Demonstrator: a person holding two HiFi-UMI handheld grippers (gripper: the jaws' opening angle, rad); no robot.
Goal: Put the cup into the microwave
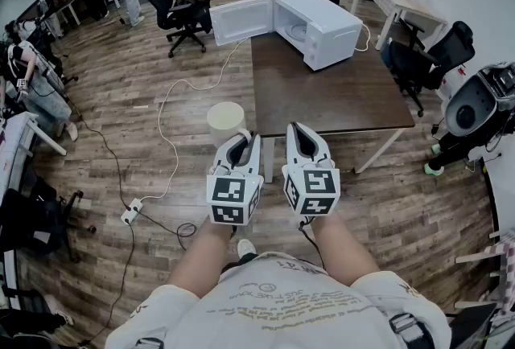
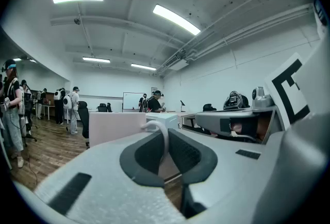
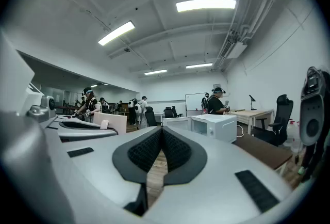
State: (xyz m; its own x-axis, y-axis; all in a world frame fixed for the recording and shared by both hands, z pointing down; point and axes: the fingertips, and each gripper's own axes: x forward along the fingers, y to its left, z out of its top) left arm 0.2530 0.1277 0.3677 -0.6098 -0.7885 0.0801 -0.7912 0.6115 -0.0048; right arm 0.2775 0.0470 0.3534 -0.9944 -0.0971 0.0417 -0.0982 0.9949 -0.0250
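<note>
Head view: the left gripper (image 1: 241, 140) held the cup (image 1: 226, 121) well short of the microwave (image 1: 322, 26), whose door (image 1: 240, 20) stood open. Left gripper view: jaws clamped on the cup handle (image 2: 161, 134); the carry should be kept level. Right gripper view: the right gripper (image 3: 161, 138) had its jaws together, empty.

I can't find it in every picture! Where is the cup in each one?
Head view: cup at centre, its handle in the left gripper.
Left gripper view: cup left of centre, handle between the jaws.
Right gripper view: cup left of centre.
Shared landmark: microwave.
</note>
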